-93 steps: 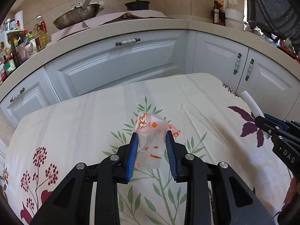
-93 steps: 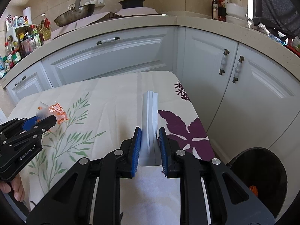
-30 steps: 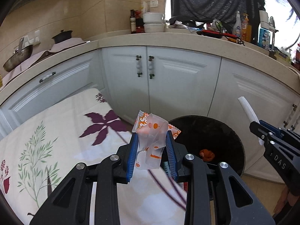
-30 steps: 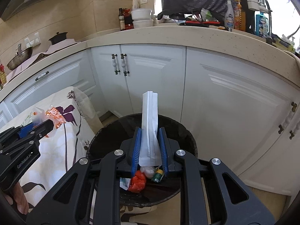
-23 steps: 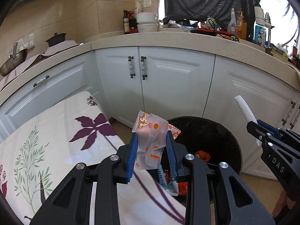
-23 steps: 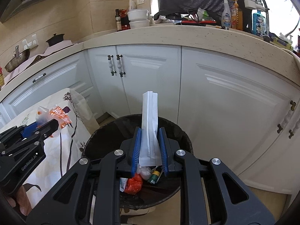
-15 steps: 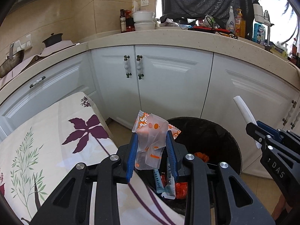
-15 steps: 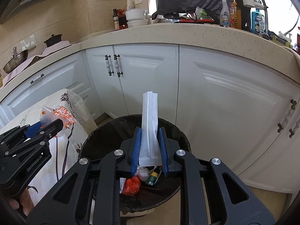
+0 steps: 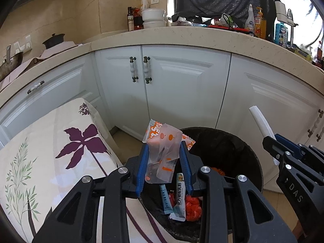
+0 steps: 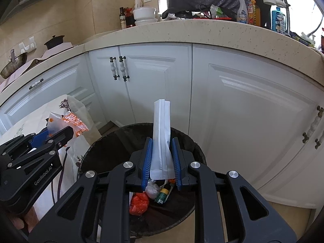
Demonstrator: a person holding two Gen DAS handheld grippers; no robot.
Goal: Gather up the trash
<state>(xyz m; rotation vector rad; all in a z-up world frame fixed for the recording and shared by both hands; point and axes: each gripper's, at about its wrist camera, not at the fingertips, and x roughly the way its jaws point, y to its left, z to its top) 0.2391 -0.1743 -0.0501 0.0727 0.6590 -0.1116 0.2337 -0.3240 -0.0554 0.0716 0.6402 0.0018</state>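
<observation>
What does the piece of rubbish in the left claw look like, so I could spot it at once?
Find the round black bin on the floor before the white cabinets. Just over its near rim, the left claw grips a crumpled see-through wrapper with orange dots and lettering. The right claw holds a plain white pouch instead.

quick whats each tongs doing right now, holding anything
left tongs: shut on the orange wrapper, above the bin.
right tongs: shut on the white pouch, above the bin.
</observation>
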